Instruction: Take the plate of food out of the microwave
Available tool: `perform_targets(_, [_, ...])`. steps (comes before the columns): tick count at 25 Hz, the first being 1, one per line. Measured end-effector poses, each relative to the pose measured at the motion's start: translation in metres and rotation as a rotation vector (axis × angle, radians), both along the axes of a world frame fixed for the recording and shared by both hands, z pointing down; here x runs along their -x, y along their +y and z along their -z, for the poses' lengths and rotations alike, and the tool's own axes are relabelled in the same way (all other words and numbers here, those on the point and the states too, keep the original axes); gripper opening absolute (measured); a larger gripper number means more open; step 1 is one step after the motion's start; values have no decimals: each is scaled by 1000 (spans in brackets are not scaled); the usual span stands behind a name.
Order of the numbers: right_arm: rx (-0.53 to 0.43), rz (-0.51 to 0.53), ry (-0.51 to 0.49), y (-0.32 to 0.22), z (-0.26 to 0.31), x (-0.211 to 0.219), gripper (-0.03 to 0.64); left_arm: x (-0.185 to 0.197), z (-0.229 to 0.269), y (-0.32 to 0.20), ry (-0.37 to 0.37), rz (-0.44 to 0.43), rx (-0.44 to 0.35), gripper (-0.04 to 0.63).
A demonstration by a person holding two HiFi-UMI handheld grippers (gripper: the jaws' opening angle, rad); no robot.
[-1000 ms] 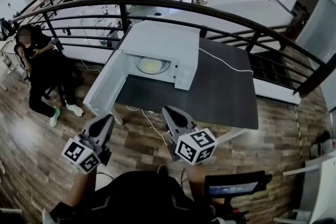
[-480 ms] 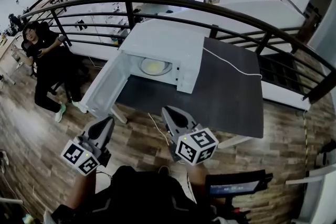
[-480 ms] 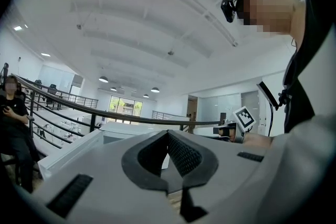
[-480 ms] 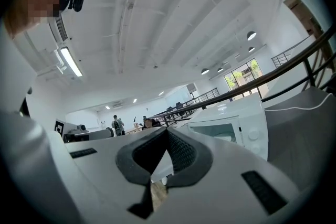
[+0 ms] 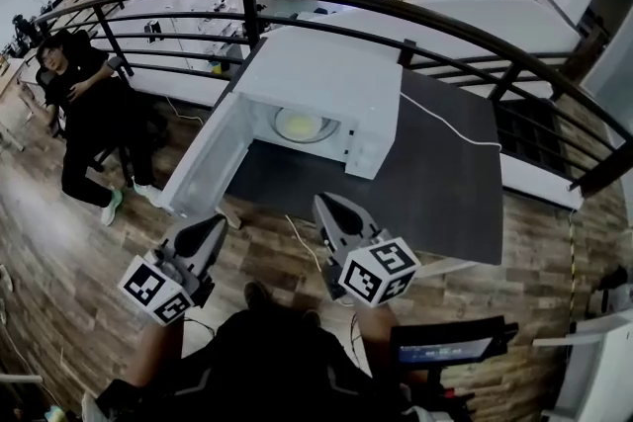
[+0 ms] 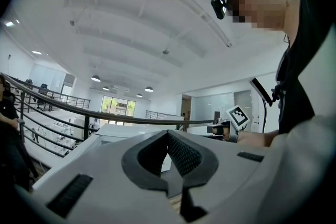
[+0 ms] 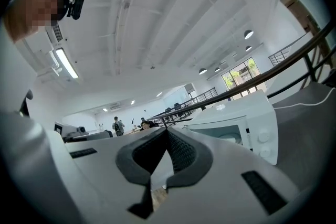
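Dark tabletop (image 5: 435, 193) sits against a curved black railing (image 5: 445, 25), w/ wood floor (image 5: 59, 242) on the near side where the person stands. White microwave (image 5: 326, 74) is on the tabletop's far-left part. Its door (image 5: 203, 163) is swung fully open toward near-left, so the cavity faces the person & access is straight in. Plate of food (image 5: 302, 125) lies inside the cavity, approx centred, untouched, so the take-out isn't started yet. Left gripper (image 5: 214, 225) & right gripper (image 5: 324, 204) are both held level close to the person's body, short of the tabletop's near edge, tips aimed at the microwave. Each has its jaws together w/ nothing btw them, so they'd need to part before taking the plate's rim. Obstacles, prob.: the open door juts past the tabletop's left edge, close to the left gripper's line in. A thin white cable (image 5: 445, 126) crosses the tabletop right of the microwave, off the route. A seated person (image 5: 84, 104) is far left, well apart.
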State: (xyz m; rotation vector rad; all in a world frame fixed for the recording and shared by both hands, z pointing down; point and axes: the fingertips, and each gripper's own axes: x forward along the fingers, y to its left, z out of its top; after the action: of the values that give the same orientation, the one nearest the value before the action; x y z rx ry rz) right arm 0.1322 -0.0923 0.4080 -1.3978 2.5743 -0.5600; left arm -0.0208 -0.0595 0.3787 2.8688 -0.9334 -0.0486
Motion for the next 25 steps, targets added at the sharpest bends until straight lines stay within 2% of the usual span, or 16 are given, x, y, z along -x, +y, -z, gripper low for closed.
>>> perform_targets(7, [-6,-34,-9,-35,21,23,0,21,19,-46,42,-29,1,5])
perform_targets(13, [-11,-70,31,-64,22,45,0,40,15,-83,51,-65,-12,5])
perform_targets(18, [2,-105,54,-77,22,56,0,41,21,-99,110,-153,2,5])
perform_targets(22, [8,-112,85,-86,22,68,0,46,11,-106,43,-216,-13,5])
perform_targets(25, [18,-143,87,-88,23,73,0,51,15,-112,54,-236,-7,5])
